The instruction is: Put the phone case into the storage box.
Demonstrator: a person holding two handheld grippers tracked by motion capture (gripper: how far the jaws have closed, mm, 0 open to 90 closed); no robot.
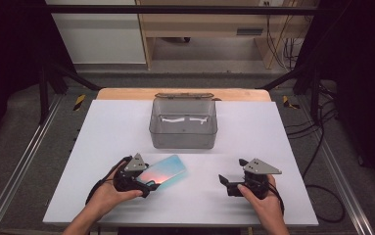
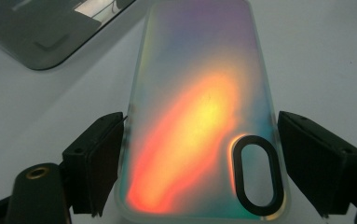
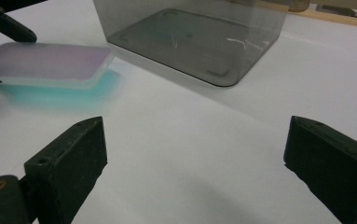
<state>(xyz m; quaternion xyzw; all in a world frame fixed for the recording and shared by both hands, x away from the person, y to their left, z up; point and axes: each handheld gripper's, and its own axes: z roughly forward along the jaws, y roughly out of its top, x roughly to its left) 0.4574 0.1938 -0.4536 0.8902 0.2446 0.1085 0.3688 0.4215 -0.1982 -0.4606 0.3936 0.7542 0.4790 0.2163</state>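
Near the table's front edge, left hand-held gripper (image 1: pixel 148 185) clamps the phone case (image 1: pixel 168 170), angled rightward; right hand-held gripper (image 1: pixel 229 185) rests wide, pointing left.

Ahead of you: clear grey plastic box (image 1: pixel 183 124), upright, open-topped, standing mid-table toward far edge. White table (image 1: pixel 106 132) beneath it, wooden strip (image 1: pixel 126 94) along its back. Beyond, floor cables (image 1: pixel 322 147) at your right, pale cabinet (image 1: pixel 97 34) behind.
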